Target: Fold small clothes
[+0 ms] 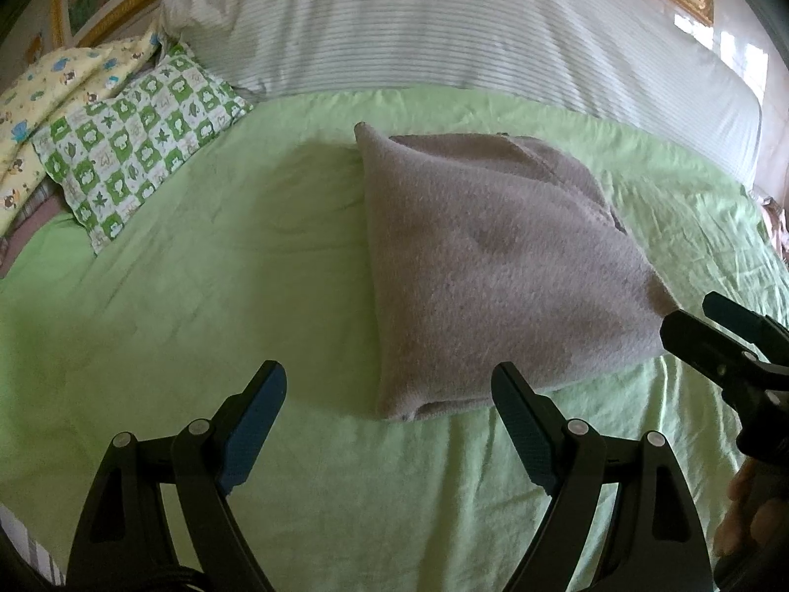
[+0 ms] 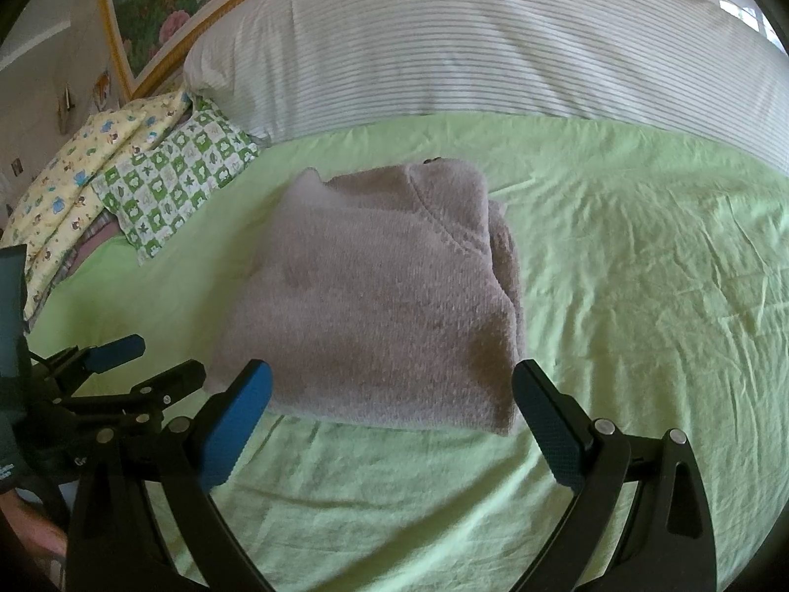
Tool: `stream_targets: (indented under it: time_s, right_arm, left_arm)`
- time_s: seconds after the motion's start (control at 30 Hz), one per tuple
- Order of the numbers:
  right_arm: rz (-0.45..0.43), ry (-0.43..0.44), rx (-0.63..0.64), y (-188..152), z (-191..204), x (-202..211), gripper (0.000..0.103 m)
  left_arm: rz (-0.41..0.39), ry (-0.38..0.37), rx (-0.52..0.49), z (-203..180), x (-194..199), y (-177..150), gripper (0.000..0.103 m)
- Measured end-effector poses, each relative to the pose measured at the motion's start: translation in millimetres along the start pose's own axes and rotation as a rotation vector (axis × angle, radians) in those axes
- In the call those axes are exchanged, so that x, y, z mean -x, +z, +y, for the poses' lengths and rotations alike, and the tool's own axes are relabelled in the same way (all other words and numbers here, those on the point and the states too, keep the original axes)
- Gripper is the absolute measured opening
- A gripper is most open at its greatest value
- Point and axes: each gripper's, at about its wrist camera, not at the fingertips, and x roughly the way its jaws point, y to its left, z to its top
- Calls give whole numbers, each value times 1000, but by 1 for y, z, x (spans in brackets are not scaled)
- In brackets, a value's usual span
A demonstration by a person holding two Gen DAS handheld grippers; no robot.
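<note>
— Both grippers hang just above the green sheet (image 2: pixel 641 271), jaws spread, nothing in them.
— And the sweater (image 2: pixel 384 296)?
— Folded, flat on the sheet, straight ahead of the right gripper (image 2: pixel 392 397), its near edge just between the fingertips. From the left gripper (image 1: pixel 389 394) it lies ahead and to the right.
— Long axis?
— Away from the grippers, toward the striped pillow (image 2: pixel 493 49). I'd judge the right one nearer.
</note>
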Motion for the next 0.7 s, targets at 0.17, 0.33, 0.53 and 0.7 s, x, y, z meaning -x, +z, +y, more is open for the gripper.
stream_targets:
  time_s: [0.17,0.33,0.53,0.7]
  right_arm:
    - [-4,-2,-6,2,-2,1,98]
    - [-3,-3,-15,4,-6,0,98]
    - [1,-2,-18,8,-12,-3,98]
    - [5,3,-26,10,-16,-6,98]
  left_arm:
    - [-17,-7,0,-1,4,5,85]
    - [0,-12,7,0,0,10,86]
    - [-2,-8,17,3,-1,13,86]
    - [-3,2,18,2,-2,14,86]
